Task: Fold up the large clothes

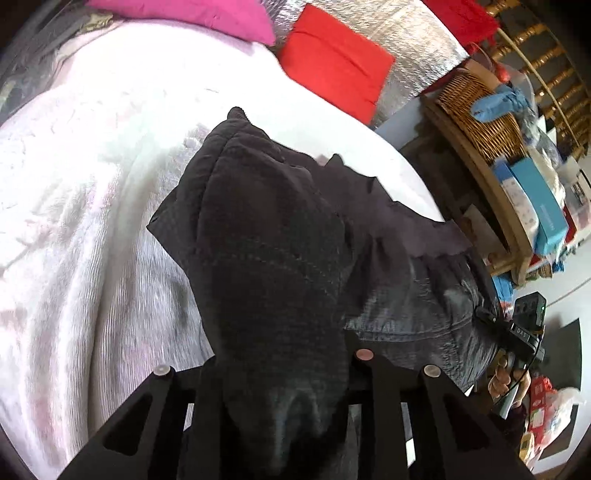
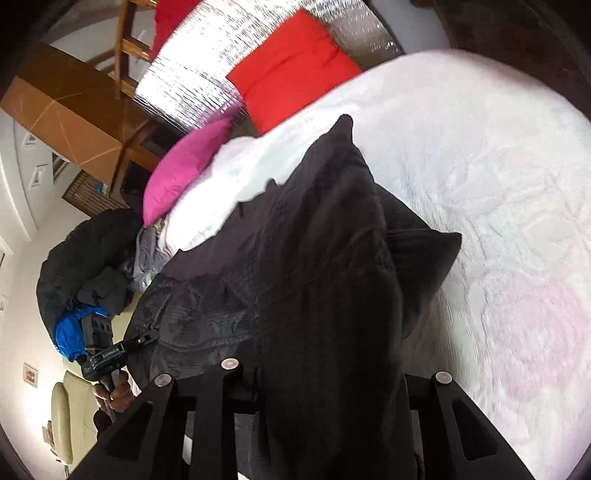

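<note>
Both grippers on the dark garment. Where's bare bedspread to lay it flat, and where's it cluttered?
Bare white bedspread lies open beside the dark garment, up to the red cushion. More bare spread sits below the pink cushion. Crowded: the wicker basket and boxes off the bed edge, and the clothes pile beside the left gripper.

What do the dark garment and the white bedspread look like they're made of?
Dark garment: probably thin woven cotton, matte, showing fine ribbed texture and soft creases. White bedspread: looks like a quilted or chenille textile, with raised stitched patterns and faint pink motifs.
</note>
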The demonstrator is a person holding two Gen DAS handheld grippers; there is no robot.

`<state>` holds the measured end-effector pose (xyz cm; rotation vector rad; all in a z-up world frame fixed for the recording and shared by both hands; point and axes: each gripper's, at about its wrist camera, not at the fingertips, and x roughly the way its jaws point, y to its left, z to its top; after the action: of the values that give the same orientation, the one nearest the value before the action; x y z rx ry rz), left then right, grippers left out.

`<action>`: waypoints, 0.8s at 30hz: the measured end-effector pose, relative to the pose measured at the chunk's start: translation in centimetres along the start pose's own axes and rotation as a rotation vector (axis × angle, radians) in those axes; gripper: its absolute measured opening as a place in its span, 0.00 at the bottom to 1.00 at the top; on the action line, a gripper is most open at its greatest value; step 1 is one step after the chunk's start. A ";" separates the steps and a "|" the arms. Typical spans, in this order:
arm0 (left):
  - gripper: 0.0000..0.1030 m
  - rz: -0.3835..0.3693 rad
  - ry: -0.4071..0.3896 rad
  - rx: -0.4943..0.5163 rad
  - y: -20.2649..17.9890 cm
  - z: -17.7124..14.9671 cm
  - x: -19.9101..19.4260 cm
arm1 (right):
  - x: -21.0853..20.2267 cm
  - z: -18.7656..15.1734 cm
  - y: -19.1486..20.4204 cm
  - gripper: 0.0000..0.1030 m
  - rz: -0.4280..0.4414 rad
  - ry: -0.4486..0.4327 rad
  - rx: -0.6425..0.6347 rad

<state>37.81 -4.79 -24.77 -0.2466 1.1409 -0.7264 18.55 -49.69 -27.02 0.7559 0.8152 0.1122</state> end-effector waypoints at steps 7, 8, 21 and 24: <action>0.62 0.191 0.057 0.031 0.1 -2.2 1.5 | 0.3 -2.1 -1.1 0.49 -0.070 0.026 0.012; 0.70 0.249 0.056 0.026 0.2 -2.3 1.6 | 0.8 -1.9 -1.6 0.65 -0.120 0.037 0.031; 0.91 0.787 -0.495 0.220 -14.0 -13.7 -15.4 | -13.9 -10.1 11.2 0.78 -0.479 -0.360 -0.234; 0.91 0.768 -0.548 0.222 -16.6 -16.6 -18.5 | -14.9 -13.6 17.1 0.78 -0.512 -0.396 -0.356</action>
<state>12.35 -2.49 -9.28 0.1782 0.5445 -0.0757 1.94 -34.87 -12.72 0.2045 0.5651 -0.3359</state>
